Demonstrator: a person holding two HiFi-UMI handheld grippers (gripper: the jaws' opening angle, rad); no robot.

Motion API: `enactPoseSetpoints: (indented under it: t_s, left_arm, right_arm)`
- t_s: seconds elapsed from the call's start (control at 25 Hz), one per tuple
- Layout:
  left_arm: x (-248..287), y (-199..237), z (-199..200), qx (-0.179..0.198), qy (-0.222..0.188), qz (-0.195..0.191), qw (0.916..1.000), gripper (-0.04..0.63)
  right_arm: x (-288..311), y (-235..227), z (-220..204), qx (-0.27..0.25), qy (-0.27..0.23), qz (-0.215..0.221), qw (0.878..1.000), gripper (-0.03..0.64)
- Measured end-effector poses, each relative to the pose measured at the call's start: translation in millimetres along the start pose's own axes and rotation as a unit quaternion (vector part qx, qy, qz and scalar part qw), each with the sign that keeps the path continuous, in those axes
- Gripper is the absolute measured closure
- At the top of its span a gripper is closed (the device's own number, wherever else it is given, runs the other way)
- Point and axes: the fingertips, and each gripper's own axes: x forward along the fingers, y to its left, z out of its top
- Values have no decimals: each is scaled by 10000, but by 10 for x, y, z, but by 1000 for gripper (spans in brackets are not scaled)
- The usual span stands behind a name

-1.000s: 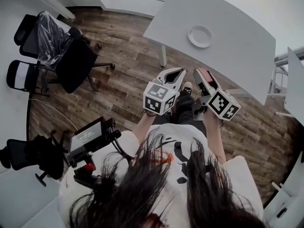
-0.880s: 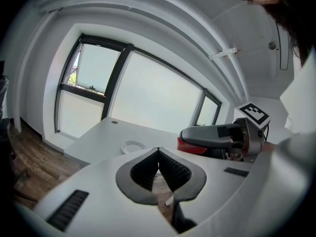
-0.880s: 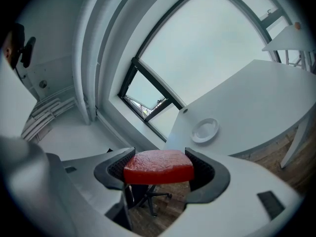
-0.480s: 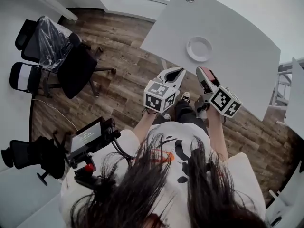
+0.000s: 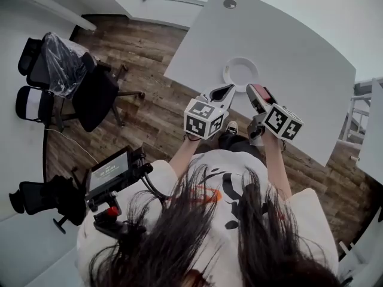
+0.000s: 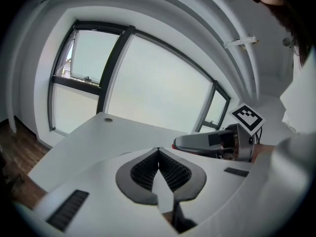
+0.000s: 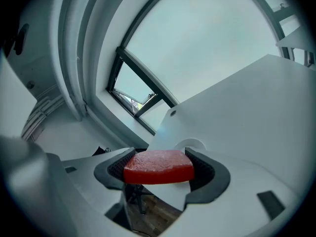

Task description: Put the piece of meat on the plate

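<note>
- The plate [image 5: 241, 73] is lying on the table [image 5: 299, 58], near its front edge.
- The piece of meat [image 7: 159, 166] is sitting in the right gripper [image 5: 255, 92], before the plate.
- Office chairs [image 5: 90, 88] are standing left of the table.

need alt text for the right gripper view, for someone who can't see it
The right gripper has its two jaws clamped on a red piece of meat, held level between them. Just beyond it, a white plate sits near the edge of a white table, with a large window behind.
</note>
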Motion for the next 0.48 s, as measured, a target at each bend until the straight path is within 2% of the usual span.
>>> enactPoseSetpoints:
  t_s: [0.16,0.48]
  left_arm:
    - [207,21,12,7,116,1,9999,591]
    - [352,192,-65,-50,389,47,9992,591]
  right_arm:
    - [186,-243,48,-225,198,-99,9995,295]
    - [580,-573,-108,-1223,735,-428,9888,295]
